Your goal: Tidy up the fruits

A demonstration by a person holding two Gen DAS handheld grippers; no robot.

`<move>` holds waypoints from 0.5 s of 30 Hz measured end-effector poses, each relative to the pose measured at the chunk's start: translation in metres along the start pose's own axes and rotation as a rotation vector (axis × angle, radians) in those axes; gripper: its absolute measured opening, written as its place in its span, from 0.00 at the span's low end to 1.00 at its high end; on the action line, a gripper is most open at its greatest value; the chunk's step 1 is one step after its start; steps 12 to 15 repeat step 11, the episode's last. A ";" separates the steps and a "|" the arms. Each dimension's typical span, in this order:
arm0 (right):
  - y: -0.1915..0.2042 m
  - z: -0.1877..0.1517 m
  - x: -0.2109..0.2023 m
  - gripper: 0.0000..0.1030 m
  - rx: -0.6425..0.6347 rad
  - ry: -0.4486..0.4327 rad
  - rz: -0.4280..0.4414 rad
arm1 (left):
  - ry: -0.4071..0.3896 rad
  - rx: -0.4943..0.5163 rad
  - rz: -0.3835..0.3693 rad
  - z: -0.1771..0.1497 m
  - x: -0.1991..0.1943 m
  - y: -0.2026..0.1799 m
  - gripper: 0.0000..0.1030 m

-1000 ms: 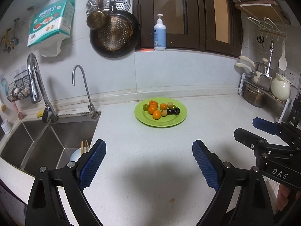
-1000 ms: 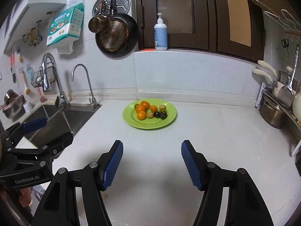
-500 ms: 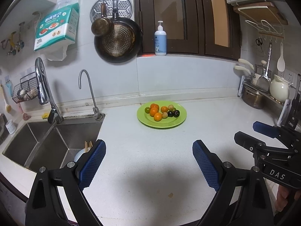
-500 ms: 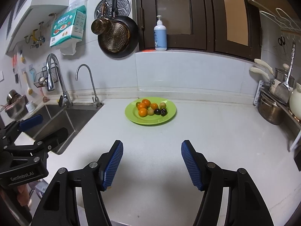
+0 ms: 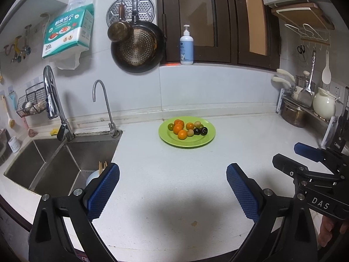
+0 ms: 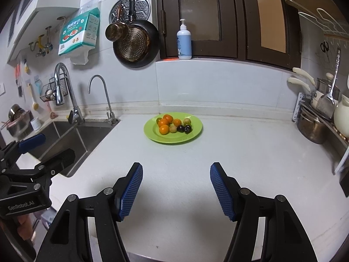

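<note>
Holding both grippers wide open and empty, well back from the fruit.
Your left gripper [image 5: 172,187] and right gripper [image 6: 176,187] hover over the counter [image 6: 240,152]; the small round fruits [image 6: 173,125] sit bunched on the green plate [image 6: 196,131], so a careless pinch could roll one off.

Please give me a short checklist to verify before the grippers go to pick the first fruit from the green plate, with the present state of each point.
1. Left gripper open and empty: ok.
2. Right gripper open and empty: ok.
3. Fruits all on the green plate: ok.
4. Countertop bare between grippers and plate: ok.
5. Place to sort the fruits into: cannot tell, none visible.
6. Plate away from the sink edge: ok.
</note>
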State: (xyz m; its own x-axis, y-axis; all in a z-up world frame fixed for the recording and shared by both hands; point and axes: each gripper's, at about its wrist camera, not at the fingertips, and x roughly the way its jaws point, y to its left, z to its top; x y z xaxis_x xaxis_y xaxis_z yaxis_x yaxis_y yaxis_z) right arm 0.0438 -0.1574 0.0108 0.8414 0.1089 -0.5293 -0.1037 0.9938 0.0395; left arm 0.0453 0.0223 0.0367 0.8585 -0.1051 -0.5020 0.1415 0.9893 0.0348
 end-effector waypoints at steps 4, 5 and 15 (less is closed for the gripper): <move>-0.004 -0.004 -0.003 0.63 0.000 0.003 -0.010 | 0.000 -0.011 -0.001 -0.001 -0.001 -0.002 0.97; -0.005 -0.005 -0.003 0.63 0.000 0.004 -0.011 | -0.001 -0.011 0.001 0.000 -0.002 -0.002 0.97; -0.009 -0.006 -0.005 0.63 -0.003 0.000 -0.010 | -0.005 -0.013 0.004 0.001 -0.003 -0.004 0.97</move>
